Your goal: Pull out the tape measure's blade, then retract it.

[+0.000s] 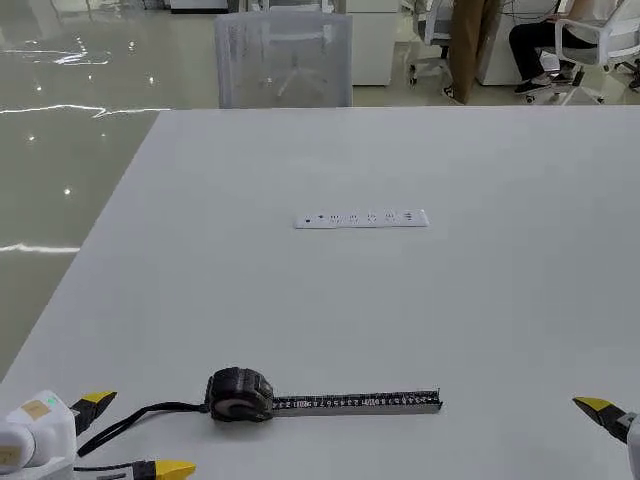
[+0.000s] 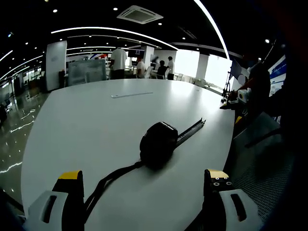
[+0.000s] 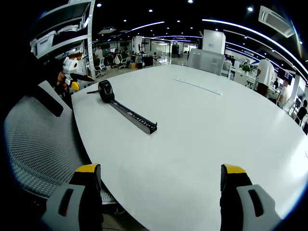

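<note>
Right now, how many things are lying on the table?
2. The tape measure, its blade pulled out, lies near the front edge; a white power strip lies farther back, near the middle. Nothing looks hidden.

Bare white table [image 1: 500, 300] is stretching wide between the tape measure [image 1: 240, 394], its blade [image 1: 355, 403] running along the near edge, and the power strip [image 1: 361, 219] farther back. The black strap [image 1: 140, 418] is trailing leftward, lying across the gap toward the left gripper [image 1: 135, 433].
</note>
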Tool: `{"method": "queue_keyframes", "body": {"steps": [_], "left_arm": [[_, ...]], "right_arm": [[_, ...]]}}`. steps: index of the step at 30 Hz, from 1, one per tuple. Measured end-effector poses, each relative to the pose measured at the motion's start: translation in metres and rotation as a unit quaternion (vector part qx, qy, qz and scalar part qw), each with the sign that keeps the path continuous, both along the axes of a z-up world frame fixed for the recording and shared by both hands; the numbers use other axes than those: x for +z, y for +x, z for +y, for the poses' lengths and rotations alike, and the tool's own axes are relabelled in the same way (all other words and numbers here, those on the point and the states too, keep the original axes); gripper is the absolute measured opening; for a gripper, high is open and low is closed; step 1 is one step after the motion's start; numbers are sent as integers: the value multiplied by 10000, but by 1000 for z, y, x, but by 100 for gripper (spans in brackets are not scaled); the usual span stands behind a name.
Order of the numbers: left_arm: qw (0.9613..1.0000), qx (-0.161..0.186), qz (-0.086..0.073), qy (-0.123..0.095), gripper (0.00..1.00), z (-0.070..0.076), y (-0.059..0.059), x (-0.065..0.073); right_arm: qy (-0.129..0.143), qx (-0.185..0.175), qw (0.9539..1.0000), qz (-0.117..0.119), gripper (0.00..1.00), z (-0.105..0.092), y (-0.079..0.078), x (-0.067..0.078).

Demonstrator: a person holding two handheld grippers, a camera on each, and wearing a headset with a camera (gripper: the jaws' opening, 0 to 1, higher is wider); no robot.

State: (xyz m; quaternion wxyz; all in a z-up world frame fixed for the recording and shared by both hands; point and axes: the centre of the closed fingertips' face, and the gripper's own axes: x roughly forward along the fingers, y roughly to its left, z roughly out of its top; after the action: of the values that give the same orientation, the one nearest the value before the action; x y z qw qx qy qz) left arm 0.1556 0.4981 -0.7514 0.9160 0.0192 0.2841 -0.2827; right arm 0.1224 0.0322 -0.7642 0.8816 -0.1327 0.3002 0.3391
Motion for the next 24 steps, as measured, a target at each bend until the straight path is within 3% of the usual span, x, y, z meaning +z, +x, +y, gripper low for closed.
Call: {"method": "queue_keyframes", "body": {"steps": [9, 19, 24], "left_arm": [[9999, 53, -90, 7, 100, 3, 4, 4], [10000, 50, -79, -32, 100, 3, 6, 0], [9999, 61, -123, 4, 100, 4, 8, 8]], "right_arm": [[-23, -6, 10000, 20, 100, 0, 2, -2], [-18, -13, 10000, 64, 100, 6, 1, -4], [-39, 54, 10000, 59, 100, 8, 3, -2]]}}
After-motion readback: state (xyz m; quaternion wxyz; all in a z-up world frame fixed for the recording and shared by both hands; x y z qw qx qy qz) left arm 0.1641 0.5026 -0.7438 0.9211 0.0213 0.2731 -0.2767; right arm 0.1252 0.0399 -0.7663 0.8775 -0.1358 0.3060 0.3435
